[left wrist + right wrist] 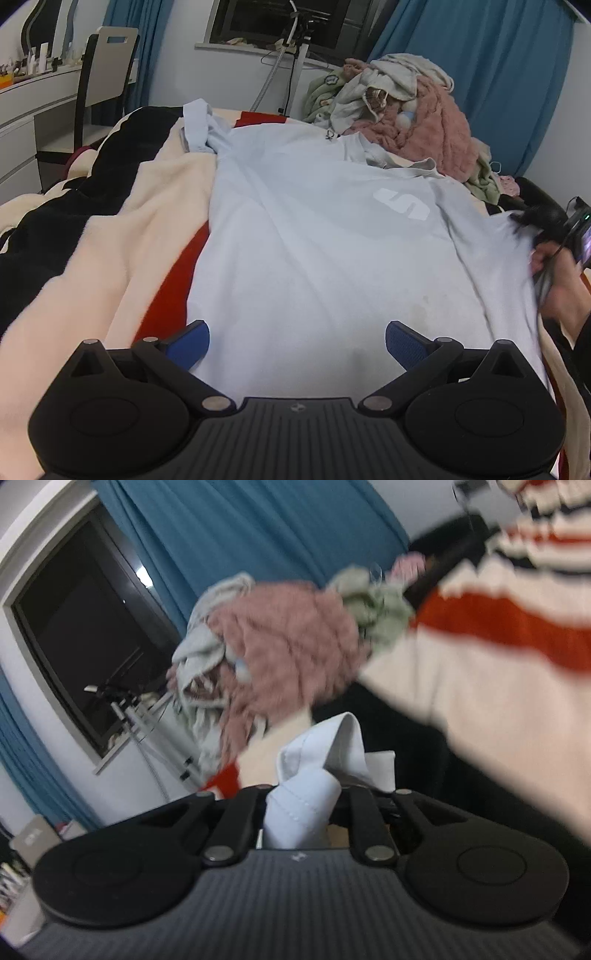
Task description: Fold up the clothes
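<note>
A pale blue T-shirt [314,229] with a white logo lies spread flat on the bed, its hem toward me in the left wrist view. My left gripper [297,341] hovers over the hem, open, its blue pads [404,343] wide apart with nothing between them. At the right edge of that view a hand holds my right gripper [532,221] against the shirt's right side, where the cloth is bunched. In the right wrist view my right gripper [304,794] is shut on a fold of the T-shirt [306,801], which hides the fingertips.
A heap of pink, green and grey clothes [406,110] sits at the bed's far right. A red, cream and black striped blanket [110,229] covers the bed. A chair [107,74] and white desk [33,99] stand at the left. Blue curtains [480,74] hang behind.
</note>
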A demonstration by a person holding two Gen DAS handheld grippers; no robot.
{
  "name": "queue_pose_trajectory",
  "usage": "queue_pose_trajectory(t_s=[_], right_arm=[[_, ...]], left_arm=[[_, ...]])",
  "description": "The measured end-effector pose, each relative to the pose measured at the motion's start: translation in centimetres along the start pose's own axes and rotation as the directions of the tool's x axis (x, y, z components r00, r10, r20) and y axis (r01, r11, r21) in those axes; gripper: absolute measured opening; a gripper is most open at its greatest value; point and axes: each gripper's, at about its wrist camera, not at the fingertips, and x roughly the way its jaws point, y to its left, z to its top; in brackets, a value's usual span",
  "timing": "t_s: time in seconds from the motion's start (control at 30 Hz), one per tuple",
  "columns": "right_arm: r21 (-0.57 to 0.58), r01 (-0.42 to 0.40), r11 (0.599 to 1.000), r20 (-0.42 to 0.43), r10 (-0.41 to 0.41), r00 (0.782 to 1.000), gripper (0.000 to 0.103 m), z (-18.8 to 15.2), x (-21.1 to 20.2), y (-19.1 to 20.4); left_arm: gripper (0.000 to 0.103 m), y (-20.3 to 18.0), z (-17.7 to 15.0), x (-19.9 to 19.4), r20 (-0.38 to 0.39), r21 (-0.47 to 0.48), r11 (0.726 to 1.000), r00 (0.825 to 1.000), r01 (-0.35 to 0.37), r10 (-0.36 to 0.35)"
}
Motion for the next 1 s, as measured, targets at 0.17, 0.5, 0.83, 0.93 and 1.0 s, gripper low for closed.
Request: queue_pose_trajectory(t_s=[0.17,0.5,0.83,0.93,1.0], right_arm=[[-0.098,0.120,0.988,0.026,-0.118,0.993,0.014,2.7,2.4,-2.3],[-0.143,0.187,0.972,-0.036,-0.194,0.980,0.031,1.2,4.5,-4.7],[-0.284,0.165,0.945,-0.032,-0.181,0.983,0.085,2.6,-4.1,1.8],[-0.339,0.122,0.933,-0.036,-0.142,0.989,0.085,2.5,-8.6,4.6],[-0.378,0.084,0.922,-0.045,-0.110,0.993,0.085,2.1,-12.3,6.7]], left_arm=[[0.102,-0.3,0.0,0.6,0.004,0.014,1.000,1.000,-0.022,0.022],[0.102,-1.1,0.5,1.7,0.022,0.071,0.996,0.999,-0.050,0.049],[0.102,-1.1,1.2,-0.8,0.095,0.092,0.994,0.994,-0.064,0.056],[0.102,-1.3,1.0,-2.1,0.114,0.115,0.992,0.993,-0.054,0.041],[0.102,-1.4,0.8,-2.9,0.119,0.126,0.991,0.993,-0.041,0.026]])
